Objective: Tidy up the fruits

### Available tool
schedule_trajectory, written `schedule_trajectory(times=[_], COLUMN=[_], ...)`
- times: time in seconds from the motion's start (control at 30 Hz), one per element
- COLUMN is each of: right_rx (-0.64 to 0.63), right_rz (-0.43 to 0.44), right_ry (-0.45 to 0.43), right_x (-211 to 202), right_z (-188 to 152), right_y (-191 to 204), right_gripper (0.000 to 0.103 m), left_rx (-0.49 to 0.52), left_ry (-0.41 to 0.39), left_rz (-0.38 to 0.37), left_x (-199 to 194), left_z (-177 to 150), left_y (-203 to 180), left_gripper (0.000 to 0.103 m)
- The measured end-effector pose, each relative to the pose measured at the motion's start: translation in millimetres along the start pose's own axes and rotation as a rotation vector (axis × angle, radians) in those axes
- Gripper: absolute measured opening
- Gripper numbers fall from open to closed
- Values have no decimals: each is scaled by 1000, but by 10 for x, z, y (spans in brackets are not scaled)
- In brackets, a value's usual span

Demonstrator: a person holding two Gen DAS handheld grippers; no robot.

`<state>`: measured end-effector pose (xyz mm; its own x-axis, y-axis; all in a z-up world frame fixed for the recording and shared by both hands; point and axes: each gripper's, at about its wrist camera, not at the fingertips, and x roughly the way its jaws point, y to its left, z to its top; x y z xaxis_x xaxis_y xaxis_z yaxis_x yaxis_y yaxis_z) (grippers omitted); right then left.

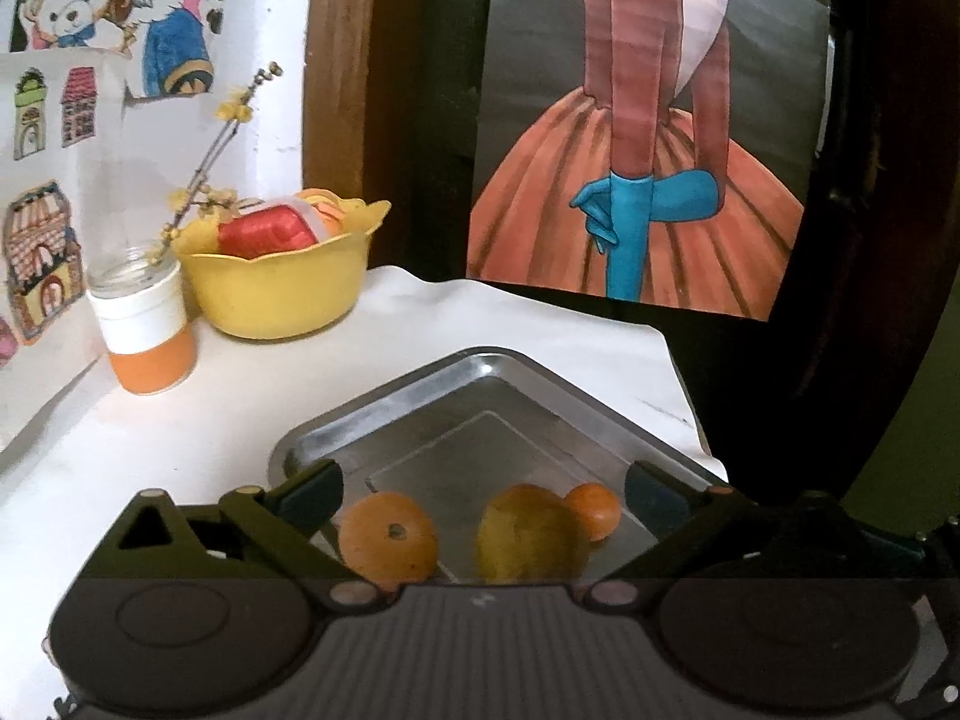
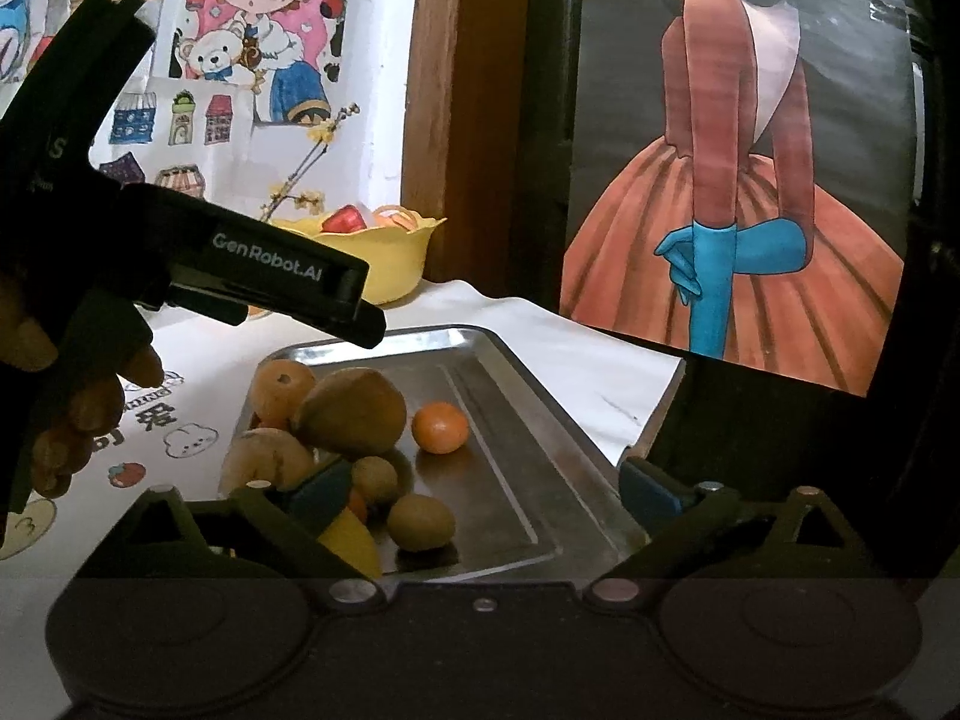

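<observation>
Left gripper [image 1: 483, 495]: jaws spread wide, holding nothing, low centre of frame above a steel tray [image 1: 540, 387]. Right gripper [image 2: 486, 492]: likewise wide open and empty. Tray contents: oranges [image 2: 440, 426], brownish-yellow fruits [image 2: 351, 412], clustered at its left end. Yellow bowl [image 1: 279, 291] stood upper left, well apart.
</observation>
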<state>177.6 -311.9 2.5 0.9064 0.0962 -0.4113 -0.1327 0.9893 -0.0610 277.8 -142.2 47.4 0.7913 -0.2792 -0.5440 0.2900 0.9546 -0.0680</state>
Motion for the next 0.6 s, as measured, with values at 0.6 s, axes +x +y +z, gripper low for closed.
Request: schedule_trajectory(times=[0.6], right_rx=[15], right_rz=[4], right_ry=[-8], right_x=[-74], right_z=[-19], right_y=[-2], right_gripper=[102], left_rx=[-20], left_ry=[-7], left_rz=[38], left_x=[-128], left_z=[-62], left_y=[80], left_gripper=[102])
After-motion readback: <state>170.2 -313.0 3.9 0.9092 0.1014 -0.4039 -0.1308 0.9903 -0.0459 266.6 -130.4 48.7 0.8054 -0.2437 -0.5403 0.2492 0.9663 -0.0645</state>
